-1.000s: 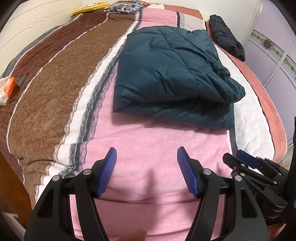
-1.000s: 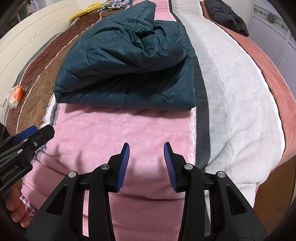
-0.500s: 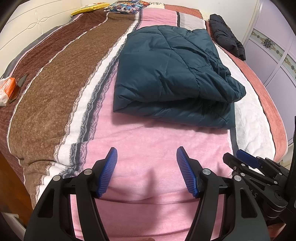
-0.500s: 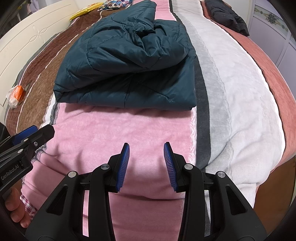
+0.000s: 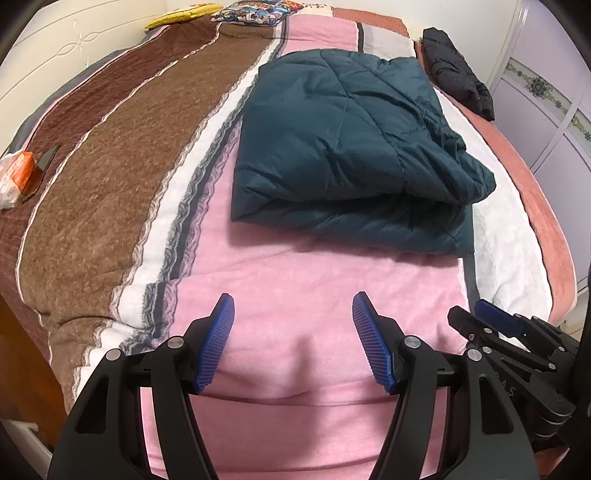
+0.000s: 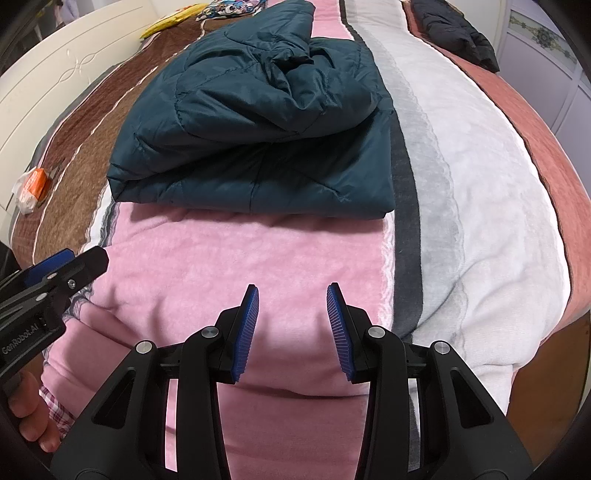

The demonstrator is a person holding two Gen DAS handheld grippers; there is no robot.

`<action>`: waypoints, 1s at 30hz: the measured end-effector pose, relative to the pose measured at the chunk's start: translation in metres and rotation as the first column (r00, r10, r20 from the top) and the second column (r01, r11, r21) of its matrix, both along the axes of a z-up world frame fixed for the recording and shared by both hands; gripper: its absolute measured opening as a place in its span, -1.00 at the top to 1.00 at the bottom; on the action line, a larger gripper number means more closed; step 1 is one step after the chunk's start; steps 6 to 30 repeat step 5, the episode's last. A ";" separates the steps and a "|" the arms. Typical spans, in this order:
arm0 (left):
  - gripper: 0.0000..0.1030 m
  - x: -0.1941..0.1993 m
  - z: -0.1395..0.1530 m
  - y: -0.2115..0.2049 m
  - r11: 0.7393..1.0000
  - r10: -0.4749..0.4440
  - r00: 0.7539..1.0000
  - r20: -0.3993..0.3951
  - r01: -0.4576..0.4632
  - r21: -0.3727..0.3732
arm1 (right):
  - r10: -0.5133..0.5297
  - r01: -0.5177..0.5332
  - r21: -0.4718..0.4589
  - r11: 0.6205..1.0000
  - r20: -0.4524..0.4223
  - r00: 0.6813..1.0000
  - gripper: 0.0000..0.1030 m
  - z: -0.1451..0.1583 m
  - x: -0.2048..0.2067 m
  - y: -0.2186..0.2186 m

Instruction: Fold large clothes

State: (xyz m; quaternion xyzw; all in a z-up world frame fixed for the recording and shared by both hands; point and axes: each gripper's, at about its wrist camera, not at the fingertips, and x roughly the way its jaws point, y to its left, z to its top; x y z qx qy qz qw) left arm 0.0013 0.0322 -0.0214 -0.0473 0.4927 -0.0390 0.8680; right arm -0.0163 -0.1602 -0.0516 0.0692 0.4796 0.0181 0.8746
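Observation:
A dark teal quilted jacket [image 5: 343, 147] lies folded into a thick bundle on the striped bed blanket [image 5: 295, 295]; it also shows in the right wrist view [image 6: 258, 136]. My left gripper [image 5: 293, 339] is open and empty, held above the pink stripe near the bed's front edge, well short of the jacket. My right gripper [image 6: 293, 328] is open and empty, also over the pink stripe in front of the jacket. Each gripper shows at the edge of the other's view: the right one [image 5: 495, 325], the left one [image 6: 62, 266].
A black garment [image 5: 456, 75] lies at the bed's far right. An orange and white packet [image 5: 14, 173] sits at the left edge. Pillows [image 5: 251, 9] lie at the head. A white headboard [image 5: 55, 59] is on the left, lilac wardrobe doors [image 5: 550, 92] on the right.

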 end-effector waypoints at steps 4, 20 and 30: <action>-0.24 0.000 0.000 0.000 1.000 -0.001 1.000 0.000 0.001 0.001 | 0.001 -0.001 0.001 1.000 -0.002 1.000 0.25 -0.001 0.000 0.000; -0.24 0.000 0.000 -0.001 1.000 0.000 1.000 0.000 0.000 0.002 | 0.001 -0.001 0.001 1.000 -0.003 1.000 0.25 -0.001 -0.001 0.000; -0.24 0.000 0.000 -0.001 1.000 0.000 1.000 0.000 0.000 0.002 | 0.001 -0.001 0.001 1.000 -0.003 1.000 0.25 -0.001 -0.001 0.000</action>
